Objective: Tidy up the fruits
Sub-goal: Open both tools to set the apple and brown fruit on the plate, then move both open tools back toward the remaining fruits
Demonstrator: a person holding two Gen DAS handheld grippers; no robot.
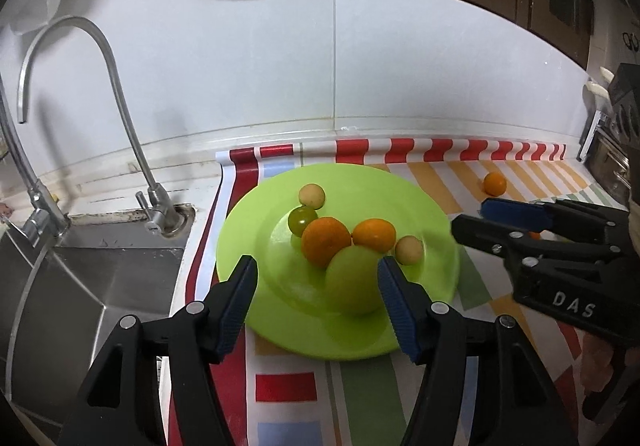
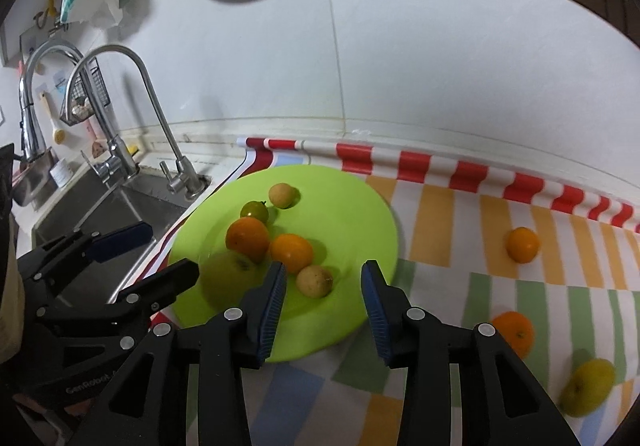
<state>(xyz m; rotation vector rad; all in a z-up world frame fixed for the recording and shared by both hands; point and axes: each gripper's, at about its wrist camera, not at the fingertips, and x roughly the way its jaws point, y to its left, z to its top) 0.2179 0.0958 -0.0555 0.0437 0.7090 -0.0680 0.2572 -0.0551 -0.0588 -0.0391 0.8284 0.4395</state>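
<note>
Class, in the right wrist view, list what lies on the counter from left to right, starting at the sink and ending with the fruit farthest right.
Sink → green plate → orange near the wall → yellow-green fruit.

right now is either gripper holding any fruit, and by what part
Nothing is held. The left gripper is open over the green plate, beside the green apple; the right gripper is open and empty.

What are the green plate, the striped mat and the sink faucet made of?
Green plate: probably plastic or melamine; uniform lime colour, soft sheen, thin rim.
Striped mat: looks like coated vinyl or oilcloth; printed stripes, back edge curling up stiffly against the wall.
Faucet: metal, brushed steel look; grey satin tube with dull highlights.
</note>
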